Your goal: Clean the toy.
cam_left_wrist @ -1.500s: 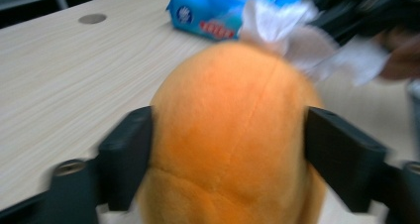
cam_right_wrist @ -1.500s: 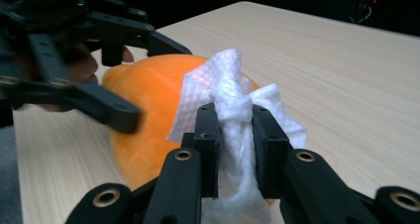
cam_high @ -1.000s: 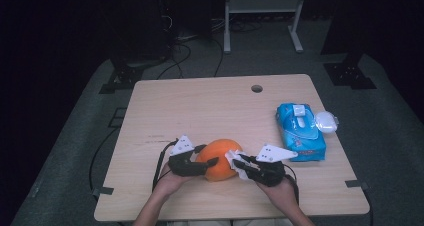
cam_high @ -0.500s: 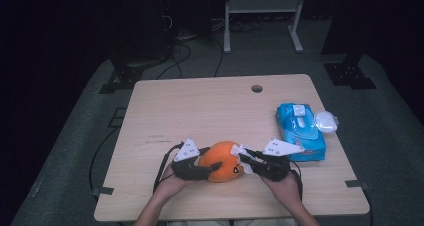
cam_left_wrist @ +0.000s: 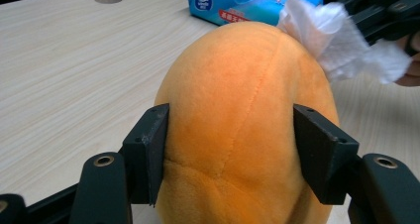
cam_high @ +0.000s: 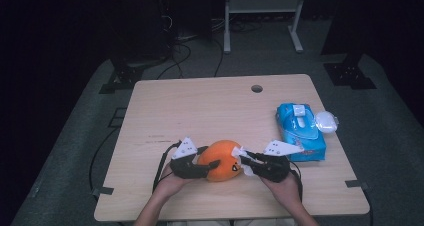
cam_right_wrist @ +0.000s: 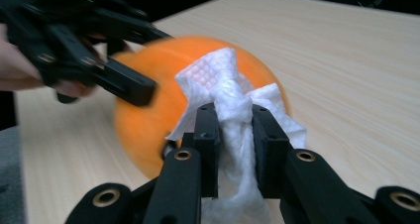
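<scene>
A round orange plush toy lies near the table's front edge. My left gripper is shut on it from the left, and in the left gripper view its pads press into both flanks of the plush. My right gripper is shut on a crumpled white wipe, which bunches up between its jaws. It holds the wipe against the plush's right side. A hand grips each gripper from below.
A blue pack of wipes lies at the table's right edge with a white crumpled item beside it. A round cable hole sits at the far edge. The light wooden tabletop stretches beyond the plush.
The right gripper with the wipe has shifted slightly along the plush's right side. The left gripper and the plush have kept still.
</scene>
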The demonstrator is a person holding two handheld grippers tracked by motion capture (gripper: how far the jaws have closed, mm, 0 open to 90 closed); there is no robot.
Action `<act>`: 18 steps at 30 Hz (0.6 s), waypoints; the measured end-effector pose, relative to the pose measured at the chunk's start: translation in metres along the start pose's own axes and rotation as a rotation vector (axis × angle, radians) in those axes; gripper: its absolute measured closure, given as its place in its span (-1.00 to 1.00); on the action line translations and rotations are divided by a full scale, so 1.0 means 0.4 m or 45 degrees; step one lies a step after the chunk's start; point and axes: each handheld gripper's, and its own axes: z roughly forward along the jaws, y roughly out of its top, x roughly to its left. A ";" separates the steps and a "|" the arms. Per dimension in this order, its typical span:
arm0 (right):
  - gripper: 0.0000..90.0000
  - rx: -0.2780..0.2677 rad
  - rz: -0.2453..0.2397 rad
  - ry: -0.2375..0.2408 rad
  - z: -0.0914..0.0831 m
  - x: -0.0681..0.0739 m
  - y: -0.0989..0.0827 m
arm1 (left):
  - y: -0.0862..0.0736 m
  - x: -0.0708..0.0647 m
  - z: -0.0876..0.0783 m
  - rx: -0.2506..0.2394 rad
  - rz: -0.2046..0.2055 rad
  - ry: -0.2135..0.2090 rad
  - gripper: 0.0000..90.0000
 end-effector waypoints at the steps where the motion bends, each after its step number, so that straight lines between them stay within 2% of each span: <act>1: 0.67 0.014 0.011 -0.015 -0.001 -0.008 -0.005 | 0.000 0.000 0.000 -0.002 -0.002 -0.001 -0.20; 3: 0.67 0.012 0.046 -0.009 -0.003 -0.017 -0.009 | 0.002 -0.005 0.002 0.000 0.012 0.000 -0.20; 6: 0.67 -0.022 0.021 0.008 -0.008 0.002 0.009 | 0.003 -0.019 0.007 -0.009 0.044 -0.008 -0.20; 7: 0.67 -0.043 0.007 0.025 -0.010 0.009 0.019 | 0.004 -0.028 0.011 -0.014 0.063 -0.012 -0.19; 9: 0.67 -0.056 -0.024 0.023 -0.011 0.018 0.033 | 0.010 -0.050 0.019 -0.003 0.124 -0.010 -0.19; 10: 0.67 -0.050 -0.022 0.016 -0.009 0.016 0.032 | 0.013 -0.056 0.019 0.003 0.138 -0.008 -0.20; 13: 0.67 -0.033 0.038 0.016 -0.006 -0.013 0.008 | 0.012 -0.063 0.024 -0.017 0.130 -0.034 -0.21; 15: 0.67 -0.028 0.069 0.002 -0.012 -0.018 0.006 | 0.016 -0.073 0.027 -0.005 0.157 -0.028 -0.21; 18: 0.67 -0.045 -0.008 0.005 -0.017 0.016 0.024 | 0.017 -0.085 0.029 -0.006 0.196 -0.043 -0.22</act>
